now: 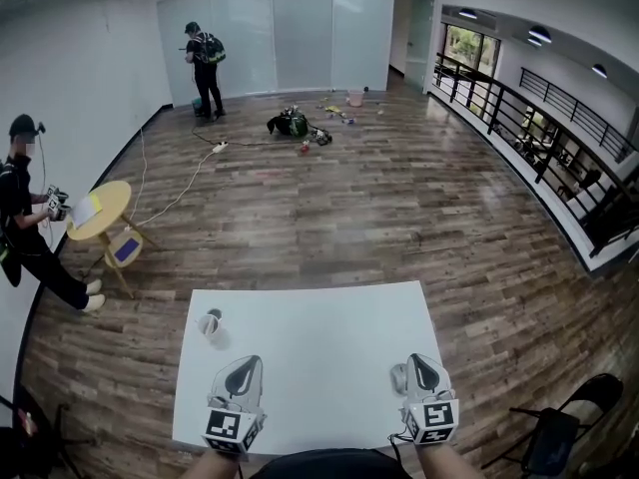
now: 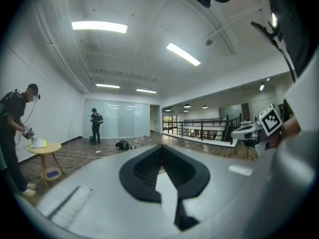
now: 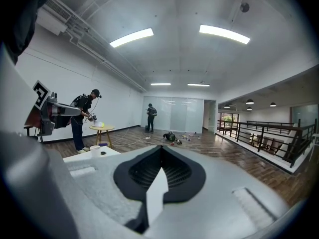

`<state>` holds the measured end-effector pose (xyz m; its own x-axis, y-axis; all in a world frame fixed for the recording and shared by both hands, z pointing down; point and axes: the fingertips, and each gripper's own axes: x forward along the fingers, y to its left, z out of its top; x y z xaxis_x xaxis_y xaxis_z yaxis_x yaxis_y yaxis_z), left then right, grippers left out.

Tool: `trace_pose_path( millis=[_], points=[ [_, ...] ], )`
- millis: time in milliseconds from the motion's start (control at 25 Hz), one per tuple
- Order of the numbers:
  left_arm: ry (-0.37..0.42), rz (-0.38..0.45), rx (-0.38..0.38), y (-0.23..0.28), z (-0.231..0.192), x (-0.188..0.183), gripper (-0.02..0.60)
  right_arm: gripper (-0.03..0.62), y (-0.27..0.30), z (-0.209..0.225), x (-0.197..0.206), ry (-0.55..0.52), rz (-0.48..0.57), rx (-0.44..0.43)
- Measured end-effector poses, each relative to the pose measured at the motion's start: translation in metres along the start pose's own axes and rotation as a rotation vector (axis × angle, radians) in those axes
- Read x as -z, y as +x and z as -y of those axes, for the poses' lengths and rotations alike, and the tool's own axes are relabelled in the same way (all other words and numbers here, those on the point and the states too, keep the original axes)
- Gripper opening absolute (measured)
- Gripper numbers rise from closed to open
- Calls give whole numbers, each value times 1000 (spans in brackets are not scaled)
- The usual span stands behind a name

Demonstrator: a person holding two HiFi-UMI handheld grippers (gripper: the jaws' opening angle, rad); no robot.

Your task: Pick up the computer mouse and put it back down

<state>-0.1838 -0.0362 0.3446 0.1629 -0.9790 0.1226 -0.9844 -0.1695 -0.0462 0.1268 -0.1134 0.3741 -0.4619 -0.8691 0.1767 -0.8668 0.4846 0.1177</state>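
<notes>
- We see the left gripper (image 1: 244, 372) and the right gripper (image 1: 427, 371), both closed on nothing, over the white table (image 1: 315, 342).
- The computer mouse (image 1: 398, 376) lies on the table, just beside the right gripper.
- A white cup (image 1: 211, 324) stands farther left.

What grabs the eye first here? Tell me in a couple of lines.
The white table fills the near foreground, with the left gripper and right gripper, both shut, at its near edge and a white cup near its left edge. Beyond it, a person stands by a round yellow table at the left wall, and bags lie strewn on the wood floor near the glass partition.
</notes>
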Motion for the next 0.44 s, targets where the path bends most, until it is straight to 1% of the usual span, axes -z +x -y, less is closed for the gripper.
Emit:
trace_pose_path(
  millis=[120, 320, 440],
  points=[
    [7, 12, 15, 3, 1, -3, 5, 2, 1, 1, 1, 5, -6, 8],
    [17, -15, 19, 6, 3, -12, 5, 2, -1, 0, -1, 1, 1, 10],
    [27, -10, 27, 8, 6, -19, 5, 2, 1, 1, -2, 3, 4, 11]
  ],
)
